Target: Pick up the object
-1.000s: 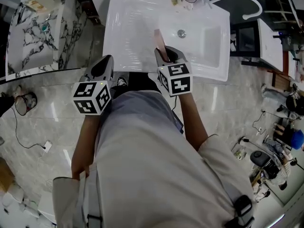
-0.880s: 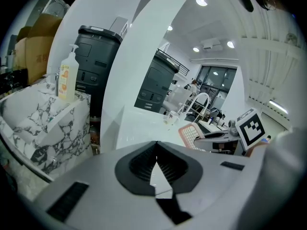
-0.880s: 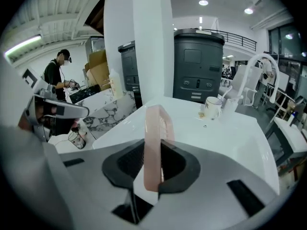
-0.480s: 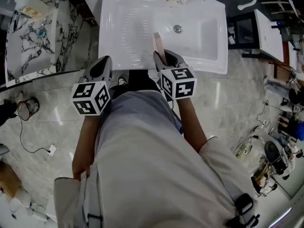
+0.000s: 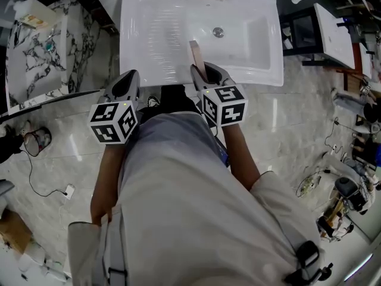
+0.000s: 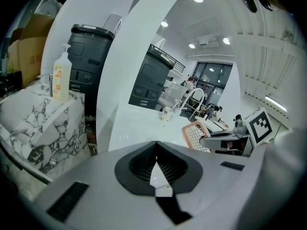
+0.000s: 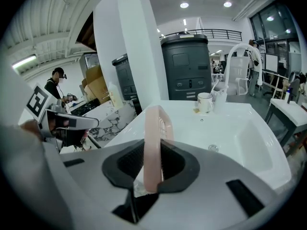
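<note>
A flat pink plastic piece with a perforated grid [image 7: 153,123] stands on edge between the jaws of my right gripper [image 7: 152,163], which is shut on it. In the head view the pink piece [image 5: 196,55] sticks out ahead of the right gripper [image 5: 205,71], over the front edge of the white sink [image 5: 155,28]. My left gripper [image 5: 130,82] hangs beside it at the left, level with the sink's front edge. Its jaws [image 6: 156,151] are shut with nothing in them. The left gripper view also catches the pink piece [image 6: 194,135] off to the right.
The sink has a basin with a drain [image 5: 218,33] at the right and a ribbed board at the left. A white mug [image 7: 205,102] and a curved faucet [image 7: 238,56] stand at its far edge. A marble counter [image 5: 36,46] with a soap bottle [image 6: 60,78] lies to the left.
The sink has drifted up and left in the head view. Both grippers keep their places, and the right one still holds the pink piece.
</note>
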Tool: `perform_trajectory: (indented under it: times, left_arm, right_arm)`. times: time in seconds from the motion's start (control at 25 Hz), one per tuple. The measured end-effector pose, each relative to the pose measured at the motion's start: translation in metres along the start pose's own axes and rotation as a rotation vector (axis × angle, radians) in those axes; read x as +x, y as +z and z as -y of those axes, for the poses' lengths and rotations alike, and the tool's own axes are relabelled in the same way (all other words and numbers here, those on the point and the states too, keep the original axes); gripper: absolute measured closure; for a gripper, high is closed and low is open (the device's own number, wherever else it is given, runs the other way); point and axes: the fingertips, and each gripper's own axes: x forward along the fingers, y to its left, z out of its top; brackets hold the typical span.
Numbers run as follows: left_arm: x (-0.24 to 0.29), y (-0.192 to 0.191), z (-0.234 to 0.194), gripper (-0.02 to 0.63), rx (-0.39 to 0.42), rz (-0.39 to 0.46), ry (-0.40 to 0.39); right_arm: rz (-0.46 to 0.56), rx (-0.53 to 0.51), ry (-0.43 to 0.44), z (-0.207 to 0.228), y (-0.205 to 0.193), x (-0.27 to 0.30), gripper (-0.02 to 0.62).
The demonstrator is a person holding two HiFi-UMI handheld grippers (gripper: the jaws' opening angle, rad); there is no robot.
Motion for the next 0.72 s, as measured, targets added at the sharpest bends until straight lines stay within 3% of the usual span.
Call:
perform_trajectory:
  times: [0.72]
  left_arm:
    - [0.004,-0.007,0.007,0.604,0.016,-0.024,-0.032]
  right_arm:
    - [-0.010,0.011,0.035,-0.010,0.000,0.007,0.517]
